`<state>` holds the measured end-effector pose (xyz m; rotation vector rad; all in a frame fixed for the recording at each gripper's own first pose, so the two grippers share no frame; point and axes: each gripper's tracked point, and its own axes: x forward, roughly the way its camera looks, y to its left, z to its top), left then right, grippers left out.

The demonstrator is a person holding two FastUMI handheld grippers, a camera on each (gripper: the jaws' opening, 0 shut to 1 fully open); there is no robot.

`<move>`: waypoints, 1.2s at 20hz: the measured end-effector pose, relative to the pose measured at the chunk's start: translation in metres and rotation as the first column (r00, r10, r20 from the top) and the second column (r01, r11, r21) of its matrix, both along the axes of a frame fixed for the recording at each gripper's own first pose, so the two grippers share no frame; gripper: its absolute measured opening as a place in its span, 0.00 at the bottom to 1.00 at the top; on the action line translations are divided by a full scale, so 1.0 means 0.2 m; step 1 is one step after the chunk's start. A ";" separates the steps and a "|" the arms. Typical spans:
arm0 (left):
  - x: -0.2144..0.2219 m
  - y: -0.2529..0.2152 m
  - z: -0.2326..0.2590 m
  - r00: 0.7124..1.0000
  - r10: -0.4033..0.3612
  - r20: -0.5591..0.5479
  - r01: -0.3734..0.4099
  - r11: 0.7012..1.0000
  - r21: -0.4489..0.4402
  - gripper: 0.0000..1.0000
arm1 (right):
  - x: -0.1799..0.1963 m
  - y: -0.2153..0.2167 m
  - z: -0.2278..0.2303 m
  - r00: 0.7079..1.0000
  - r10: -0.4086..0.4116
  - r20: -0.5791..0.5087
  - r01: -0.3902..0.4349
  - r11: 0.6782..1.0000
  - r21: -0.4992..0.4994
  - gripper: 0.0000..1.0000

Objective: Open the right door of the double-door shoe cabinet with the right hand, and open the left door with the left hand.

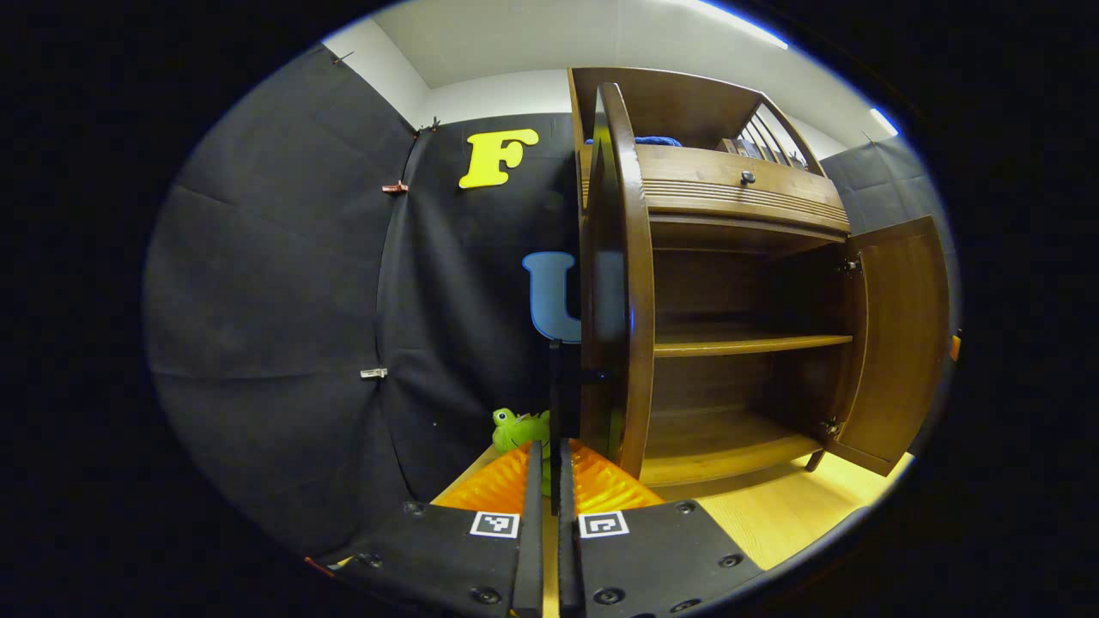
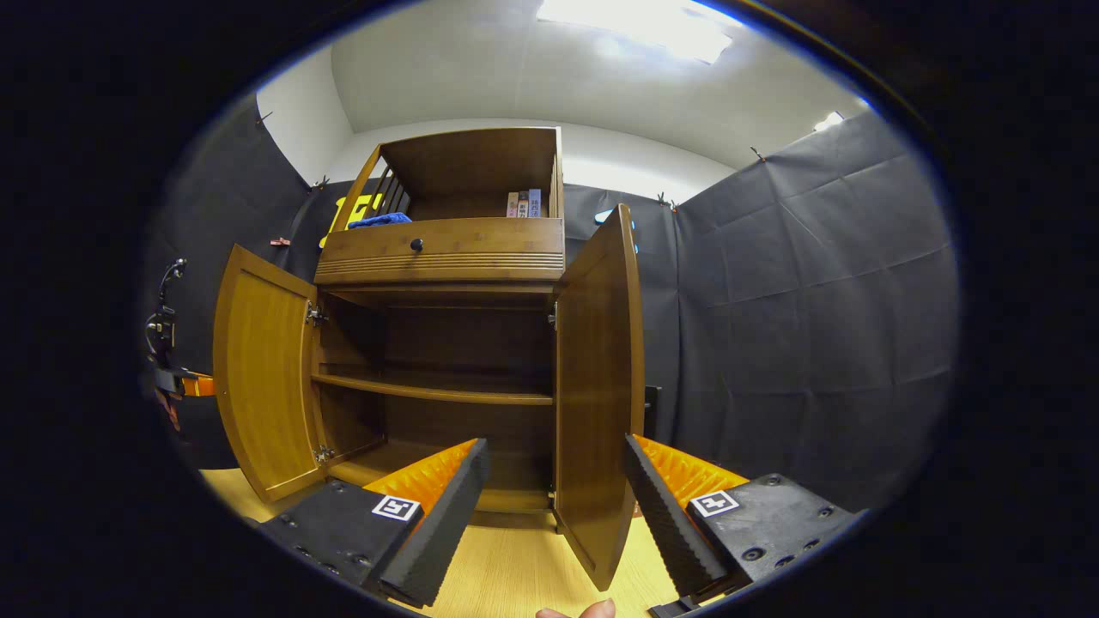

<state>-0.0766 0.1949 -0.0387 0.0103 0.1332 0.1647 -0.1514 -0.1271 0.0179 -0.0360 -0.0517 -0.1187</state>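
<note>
The brown wooden shoe cabinet (image 2: 438, 257) stands with both doors swung out and its shelves bare. In the left gripper view the left door (image 1: 620, 283) is edge-on just right of my left gripper (image 1: 552, 446), which is shut on that door's thin dark upright handle (image 1: 555, 386). The right door (image 1: 901, 343) hangs open at the far side. In the right gripper view the right door (image 2: 601, 386) stands edge-on between the fingers of my open right gripper (image 2: 554, 442), which touch nothing. The left door (image 2: 258, 378) is wide open, with the left gripper (image 2: 172, 378) beyond it.
A green soft toy (image 1: 515, 429) sits on the wooden floor (image 1: 773, 515) left of the cabinet. Above the doors are a drawer with a dark knob (image 2: 416, 245), a blue cloth (image 2: 382, 220) and some books (image 2: 524, 204). Black cloth walls close in on both sides.
</note>
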 end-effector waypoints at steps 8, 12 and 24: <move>-0.15 -0.13 0.09 0.999 -0.025 0.022 0.025 1.000 0.015 0.19 | 0.04 0.07 -0.01 0.999 0.034 -0.003 -0.034 0.999 0.006 0.98; -0.21 -0.26 0.15 0.996 -0.062 0.064 0.059 0.997 0.043 0.52 | 0.06 0.12 -0.01 0.999 0.054 -0.003 -0.054 0.999 0.009 0.98; -0.17 -0.66 0.21 0.985 -0.136 0.107 0.133 0.991 0.033 0.92 | 0.15 0.27 -0.01 0.989 0.147 0.011 -0.147 0.989 0.022 0.98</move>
